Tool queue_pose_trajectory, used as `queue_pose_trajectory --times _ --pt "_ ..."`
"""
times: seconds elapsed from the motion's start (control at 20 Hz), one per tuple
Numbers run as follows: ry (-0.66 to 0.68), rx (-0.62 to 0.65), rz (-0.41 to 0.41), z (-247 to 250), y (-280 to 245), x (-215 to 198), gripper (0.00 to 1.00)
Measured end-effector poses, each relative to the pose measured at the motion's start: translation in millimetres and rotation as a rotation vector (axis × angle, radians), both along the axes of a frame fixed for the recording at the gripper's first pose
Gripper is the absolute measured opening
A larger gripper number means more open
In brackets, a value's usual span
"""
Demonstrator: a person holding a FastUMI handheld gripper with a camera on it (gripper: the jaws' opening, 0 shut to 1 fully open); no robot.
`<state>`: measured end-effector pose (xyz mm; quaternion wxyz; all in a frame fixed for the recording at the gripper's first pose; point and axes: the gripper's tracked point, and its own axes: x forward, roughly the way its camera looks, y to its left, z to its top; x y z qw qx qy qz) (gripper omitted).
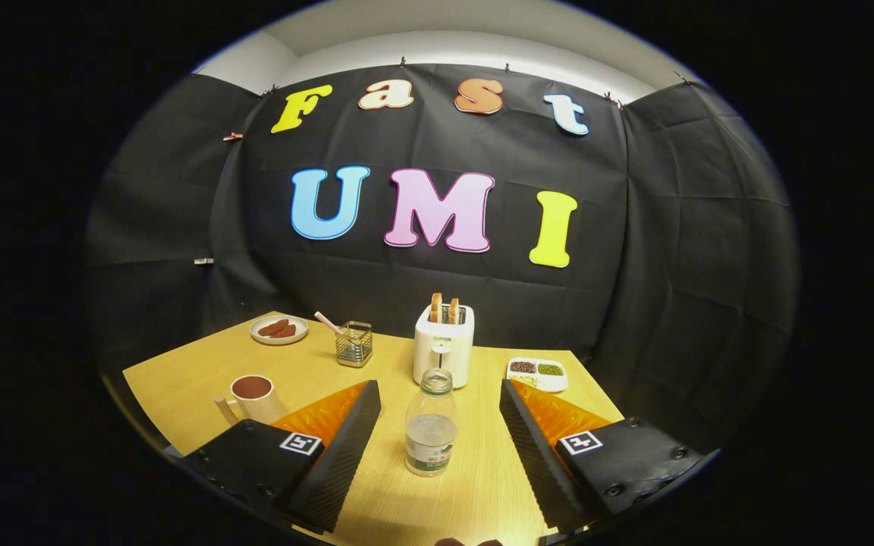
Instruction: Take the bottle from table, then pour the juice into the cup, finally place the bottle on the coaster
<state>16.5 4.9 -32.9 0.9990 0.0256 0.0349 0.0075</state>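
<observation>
A clear plastic bottle (431, 425) without a cap stands upright on the wooden table (475, 478), with some liquid in its lower part and a label near its base. It sits between my two fingers, and a gap shows on each side of it. My gripper (440, 402) is open around it. A cream cup (253, 397) with dark liquid inside stands to the left, just beyond the left finger. I cannot make out a coaster.
Behind the bottle stands a white toaster (444, 347) with two slices of toast. A wire holder (353, 343) with a straw and a plate of brown food (279, 329) sit at the back left. A white divided dish (538, 373) lies at the back right.
</observation>
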Motion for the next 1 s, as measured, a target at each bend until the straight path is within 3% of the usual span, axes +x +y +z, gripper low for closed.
queue_pose_trajectory --times 1.0 --pt "0.033 0.046 -0.010 -30.3 10.9 31.8 0.97"
